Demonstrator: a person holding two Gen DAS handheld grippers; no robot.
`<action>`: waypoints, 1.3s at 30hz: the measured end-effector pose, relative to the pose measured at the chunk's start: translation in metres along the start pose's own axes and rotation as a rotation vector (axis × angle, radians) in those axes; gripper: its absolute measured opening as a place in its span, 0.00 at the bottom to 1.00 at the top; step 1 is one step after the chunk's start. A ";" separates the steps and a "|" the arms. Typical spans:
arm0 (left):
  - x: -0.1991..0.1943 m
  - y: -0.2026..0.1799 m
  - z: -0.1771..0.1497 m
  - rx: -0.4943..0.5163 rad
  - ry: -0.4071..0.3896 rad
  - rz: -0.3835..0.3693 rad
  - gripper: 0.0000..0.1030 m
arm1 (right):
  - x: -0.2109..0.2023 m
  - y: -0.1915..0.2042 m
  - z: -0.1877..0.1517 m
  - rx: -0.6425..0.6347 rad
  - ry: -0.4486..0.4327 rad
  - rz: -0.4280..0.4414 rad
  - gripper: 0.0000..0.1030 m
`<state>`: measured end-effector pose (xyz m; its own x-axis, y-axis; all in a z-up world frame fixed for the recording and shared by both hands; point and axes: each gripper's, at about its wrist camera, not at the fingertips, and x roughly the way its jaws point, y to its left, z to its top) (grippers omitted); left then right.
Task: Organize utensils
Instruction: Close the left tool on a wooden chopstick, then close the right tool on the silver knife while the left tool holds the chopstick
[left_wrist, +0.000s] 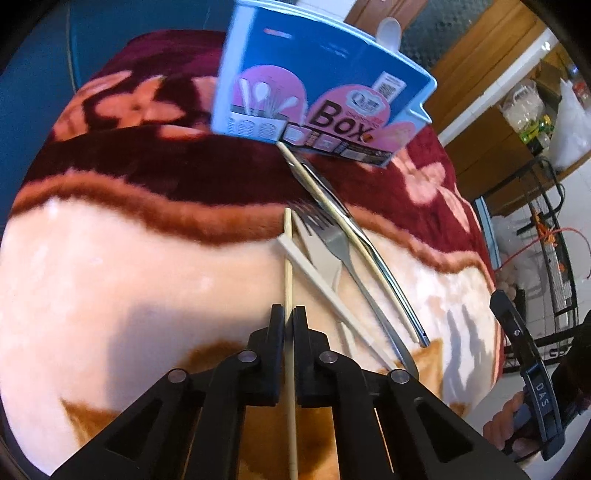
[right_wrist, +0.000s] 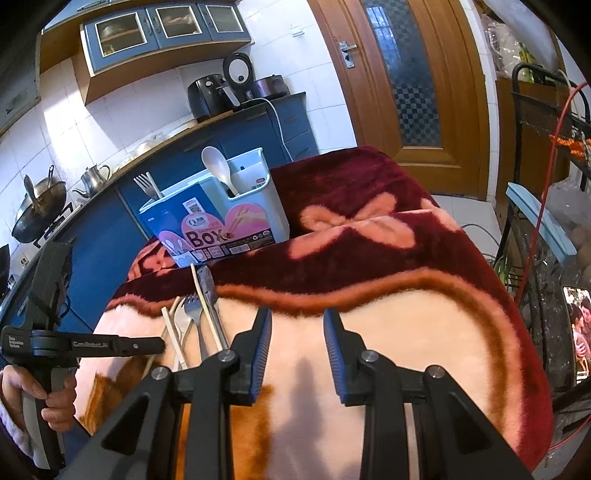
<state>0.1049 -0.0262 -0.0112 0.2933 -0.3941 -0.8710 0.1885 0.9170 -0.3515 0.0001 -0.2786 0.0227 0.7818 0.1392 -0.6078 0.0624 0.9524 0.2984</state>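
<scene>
A thin wooden chopstick (left_wrist: 288, 258) lies on the blanket and runs back between my left gripper's fingers. The left gripper (left_wrist: 289, 317) is shut on it. Just right of it lies a pile of utensils: a white plastic chopstick (left_wrist: 321, 282), a metal fork (left_wrist: 334, 240), a long pale chopstick (left_wrist: 332, 206) and a metal handle (left_wrist: 391, 291). Behind the pile stands the blue utensil box (left_wrist: 317, 85) with a white spoon (left_wrist: 389, 31) in it. In the right wrist view my right gripper (right_wrist: 297, 332) hovers open over bare blanket, right of the pile (right_wrist: 195, 317), with nothing between its blue pads.
The floral plush blanket (right_wrist: 388, 332) covers the whole tabletop. In the right wrist view a hand (right_wrist: 48, 398) holds the left gripper (right_wrist: 160, 345) at the left edge. The box (right_wrist: 221, 218) also holds a fork (right_wrist: 144, 184). A wire rack (right_wrist: 546, 122) stands right of the table.
</scene>
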 end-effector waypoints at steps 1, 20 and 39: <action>-0.003 0.004 -0.001 -0.008 -0.008 -0.004 0.04 | 0.001 0.000 0.000 -0.001 0.002 -0.001 0.31; -0.065 0.050 -0.013 0.001 -0.332 0.081 0.04 | 0.039 0.058 0.004 -0.201 0.141 0.017 0.31; -0.072 0.060 -0.015 0.011 -0.382 0.031 0.04 | 0.087 0.095 0.010 -0.430 0.325 -0.041 0.31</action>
<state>0.0812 0.0583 0.0248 0.6268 -0.3623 -0.6898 0.1834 0.9290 -0.3213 0.0808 -0.1790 0.0056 0.5477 0.1115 -0.8292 -0.2238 0.9745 -0.0168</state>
